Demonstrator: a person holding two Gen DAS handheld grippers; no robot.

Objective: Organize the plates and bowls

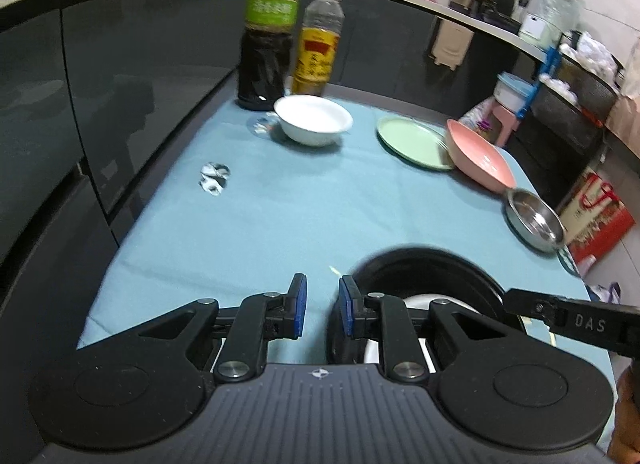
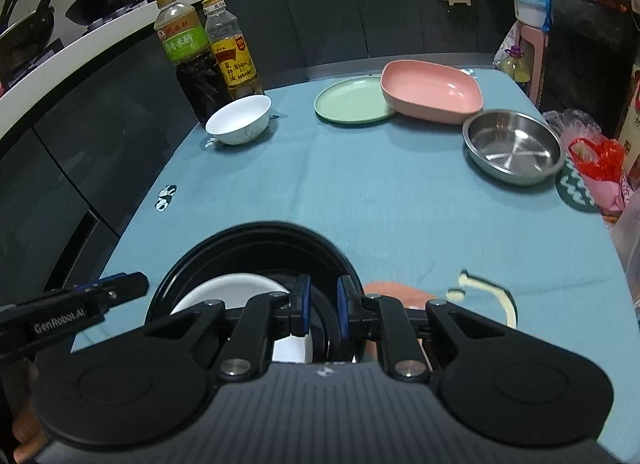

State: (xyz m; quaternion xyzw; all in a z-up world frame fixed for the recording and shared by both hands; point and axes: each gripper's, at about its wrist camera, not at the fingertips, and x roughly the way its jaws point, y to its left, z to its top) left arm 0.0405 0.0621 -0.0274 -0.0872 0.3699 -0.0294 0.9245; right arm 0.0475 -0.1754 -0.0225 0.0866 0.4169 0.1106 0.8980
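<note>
A black bowl point(image 2: 256, 240) with a white dish point(image 2: 224, 292) inside sits at the near edge of the blue tablecloth; it also shows in the left wrist view point(image 1: 432, 268). My right gripper point(image 2: 322, 304) is open with its fingers astride the black bowl's right rim. My left gripper point(image 1: 322, 304) is open and empty, just left of the bowl. Farther away are a white bowl point(image 2: 239, 119), a green plate point(image 2: 352, 102), a pink dish point(image 2: 432, 90) leaning on the plate, and a steel dish point(image 2: 514, 146).
Two sauce bottles point(image 2: 208, 52) stand at the back left beside the white bowl. Dark cabinets run along the left. A green mat point(image 2: 576, 192) lies at the right table edge, with bags and a stool beyond. A pale hook-shaped item point(image 2: 492, 296) lies near right.
</note>
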